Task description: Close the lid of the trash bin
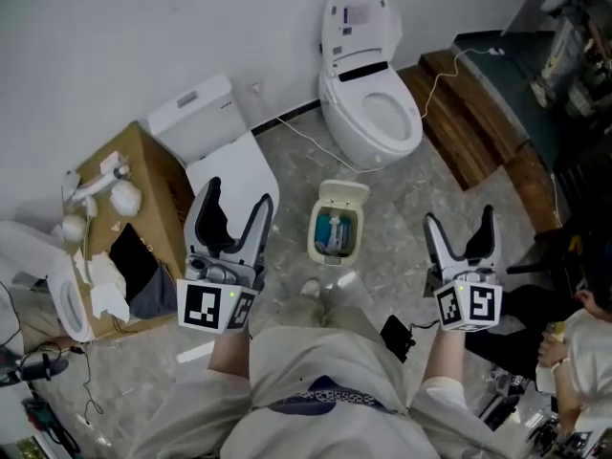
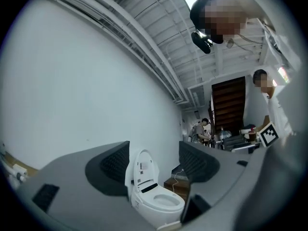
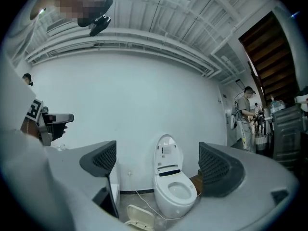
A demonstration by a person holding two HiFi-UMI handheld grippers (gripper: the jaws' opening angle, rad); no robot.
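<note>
A small cream trash bin stands on the floor in front of me, its lid tipped up and back, with blue and white rubbish inside. The raised lid also shows low in the right gripper view. My left gripper is held open above the floor to the bin's left, nothing between its jaws. My right gripper is open to the bin's right, also holding nothing. Both grippers point toward the far wall.
A white toilet with its lid up stands behind the bin against the wall. A second toilet and a cardboard box of oddments sit at left. A wooden step lies at right. A cable runs along the floor.
</note>
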